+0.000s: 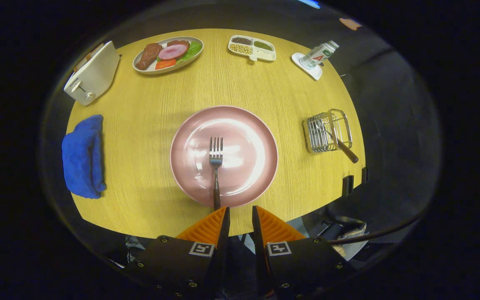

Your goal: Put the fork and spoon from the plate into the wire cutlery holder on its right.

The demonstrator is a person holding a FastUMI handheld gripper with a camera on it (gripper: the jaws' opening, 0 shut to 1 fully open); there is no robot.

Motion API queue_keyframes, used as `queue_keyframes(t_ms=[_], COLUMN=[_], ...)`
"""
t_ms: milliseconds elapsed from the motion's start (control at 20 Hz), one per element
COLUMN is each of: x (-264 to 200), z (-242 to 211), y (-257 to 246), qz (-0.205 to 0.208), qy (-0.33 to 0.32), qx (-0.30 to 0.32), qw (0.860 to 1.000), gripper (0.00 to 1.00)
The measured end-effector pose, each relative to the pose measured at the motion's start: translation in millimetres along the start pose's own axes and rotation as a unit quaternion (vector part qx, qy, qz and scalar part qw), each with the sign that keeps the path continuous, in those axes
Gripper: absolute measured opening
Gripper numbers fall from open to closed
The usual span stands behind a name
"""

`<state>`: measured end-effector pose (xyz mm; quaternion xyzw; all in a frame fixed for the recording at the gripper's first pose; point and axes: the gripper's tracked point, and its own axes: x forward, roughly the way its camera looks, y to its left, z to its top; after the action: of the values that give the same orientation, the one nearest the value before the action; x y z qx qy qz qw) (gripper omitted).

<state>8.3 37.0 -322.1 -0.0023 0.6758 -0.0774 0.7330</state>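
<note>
Gripper (240,212) hovers empty, fingers slightly parted; it should drop onto the fork (216,162) handle, squarely, before the holder (327,131).

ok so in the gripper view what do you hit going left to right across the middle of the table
blue towel → pink plate with the fork on it → wire cutlery holder, a utensil already leaning in it. The gripper hangs near the plate's near rim, fingers slightly apart, holding nothing.

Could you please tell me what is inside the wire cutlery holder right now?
One dark-handled utensil leans in the wire cutlery holder, handle sticking out; its head is hidden among the wires.
</note>
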Motion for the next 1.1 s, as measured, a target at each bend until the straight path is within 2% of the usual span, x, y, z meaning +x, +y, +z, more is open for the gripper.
queue_keyframes(t_ms=[550,1050,1100], x=[44,79,79], z=[-41,-51,-49], y=[30,36,36], qz=[0.048,0.050,0.051], qy=[0.030,0.038,0.034], qx=[0.024,-0.010,-0.016], qw=[0.998,0.998,0.998], gripper=[0.32,0.32,0.24])
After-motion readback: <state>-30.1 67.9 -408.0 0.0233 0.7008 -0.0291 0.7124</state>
